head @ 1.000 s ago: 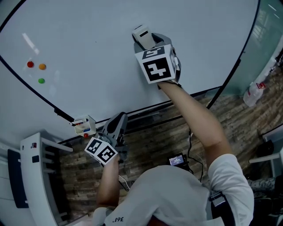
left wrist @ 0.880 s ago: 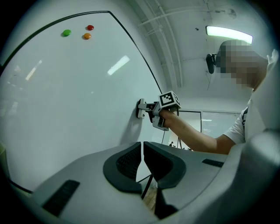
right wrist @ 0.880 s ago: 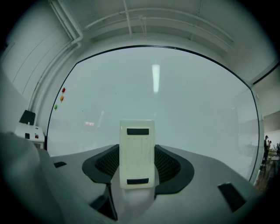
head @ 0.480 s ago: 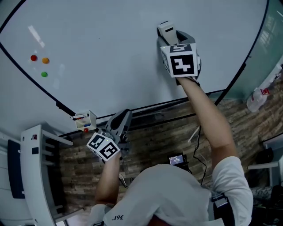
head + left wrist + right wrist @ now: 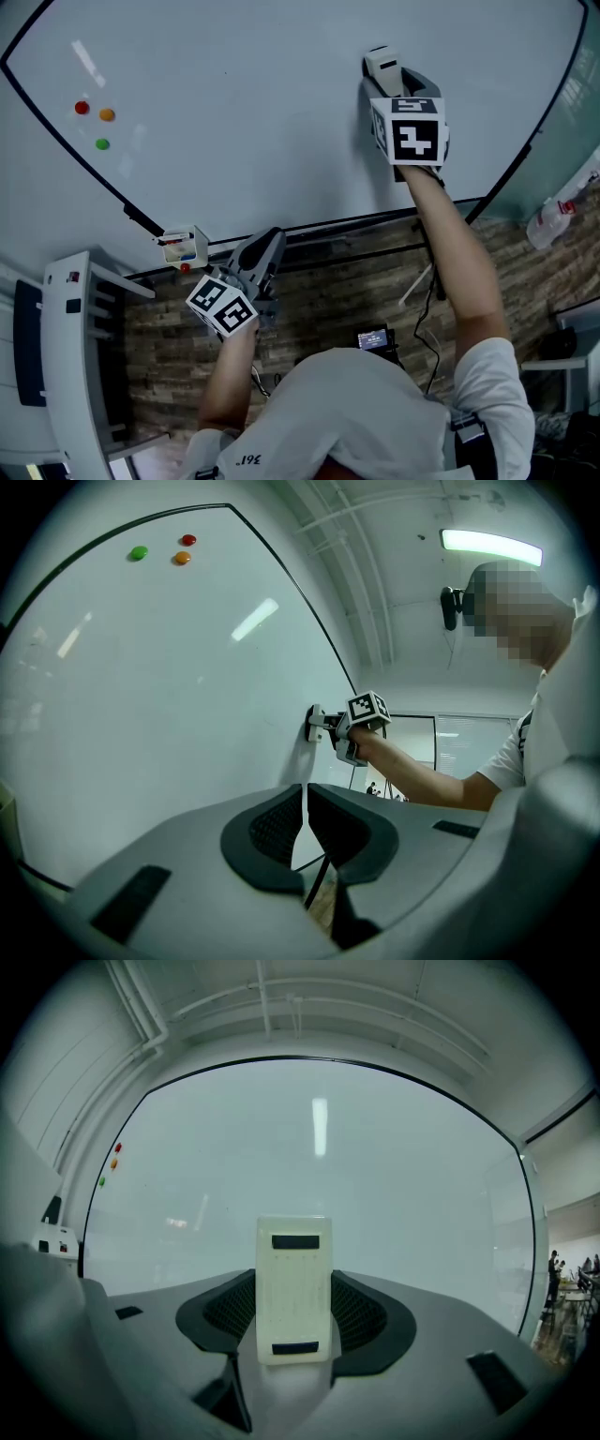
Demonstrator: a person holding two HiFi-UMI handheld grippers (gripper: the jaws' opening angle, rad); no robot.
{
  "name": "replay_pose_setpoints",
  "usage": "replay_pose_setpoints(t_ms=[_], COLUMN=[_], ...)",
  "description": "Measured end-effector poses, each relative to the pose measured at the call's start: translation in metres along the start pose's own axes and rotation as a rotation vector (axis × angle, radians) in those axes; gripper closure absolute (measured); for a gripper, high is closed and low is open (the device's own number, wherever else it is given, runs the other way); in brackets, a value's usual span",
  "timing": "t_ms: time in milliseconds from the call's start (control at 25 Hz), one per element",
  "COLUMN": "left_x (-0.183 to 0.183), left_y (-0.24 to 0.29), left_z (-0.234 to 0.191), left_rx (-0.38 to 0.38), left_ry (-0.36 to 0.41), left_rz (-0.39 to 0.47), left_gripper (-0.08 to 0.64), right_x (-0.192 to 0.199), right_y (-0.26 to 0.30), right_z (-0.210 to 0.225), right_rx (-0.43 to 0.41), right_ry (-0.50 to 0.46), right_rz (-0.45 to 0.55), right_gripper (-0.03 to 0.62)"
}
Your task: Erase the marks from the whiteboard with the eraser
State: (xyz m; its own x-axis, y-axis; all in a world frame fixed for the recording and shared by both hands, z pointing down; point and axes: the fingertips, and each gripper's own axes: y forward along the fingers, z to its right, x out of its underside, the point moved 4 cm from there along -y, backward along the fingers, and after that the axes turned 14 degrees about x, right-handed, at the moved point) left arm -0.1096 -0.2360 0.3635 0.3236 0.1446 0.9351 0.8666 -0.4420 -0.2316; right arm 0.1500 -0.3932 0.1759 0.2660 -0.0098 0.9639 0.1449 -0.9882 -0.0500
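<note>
Left gripper (image 5: 305,797) is hanging low by the board's bottom edge with its jaws pressed together on nothing, so I'm leaving it out. Right gripper (image 5: 293,1309) is pinching the white rectangular plastic-backed eraser (image 5: 293,1288) across its width, so the long axis is standing upright between the jaws, crosswise to any sideways stroke. From the left gripper view, the eraser is looking flat against the large glossy whiteboard (image 5: 234,112), right of centre. I'm not making out any marks near it. Open board is running away to the eraser's left, toward the three small round magnets (image 5: 107,114) (red, orange, green) far off near the upper-left edge. I'm judging the next sweep goes leftward, right arm only.
</note>
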Motion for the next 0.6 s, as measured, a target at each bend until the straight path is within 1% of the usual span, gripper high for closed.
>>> replay_pose_setpoints(t_ms=[200, 320, 480, 560, 600], left_x=[0.001, -0.002, -0.012, -0.018, -0.021], left_y=[-0.003, -0.004, -0.008, -0.011, -0.013], left_z=[-0.006, -0.008, -0.012, -0.015, -0.016], left_rx=[-0.001, 0.007, -0.004, -0.006, -0.006], left_ry=[-0.006, 0.002, 0.013, 0.021, 0.024], left_rz=[0.002, 0.004, 0.012, 0.017, 0.021], left_gripper=[0.543, 0.543, 0.543, 0.543, 0.543], right_x=[0.007, 0.010, 0.009, 0.006, 0.003], right_y=[0.006, 0.006, 0.002, -0.002, -0.005], right_z=[0.009, 0.018, 0.035, 0.036, 0.031], right_rx=[0.030, 0.055, 0.104, 0.092, 0.063], right_ry=[0.003, 0.009, 0.048, 0.081, 0.099], right_rz=[-0.022, -0.037, -0.049, -0.045, -0.036], right_gripper=[0.331, 0.331, 0.331, 0.331, 0.331])
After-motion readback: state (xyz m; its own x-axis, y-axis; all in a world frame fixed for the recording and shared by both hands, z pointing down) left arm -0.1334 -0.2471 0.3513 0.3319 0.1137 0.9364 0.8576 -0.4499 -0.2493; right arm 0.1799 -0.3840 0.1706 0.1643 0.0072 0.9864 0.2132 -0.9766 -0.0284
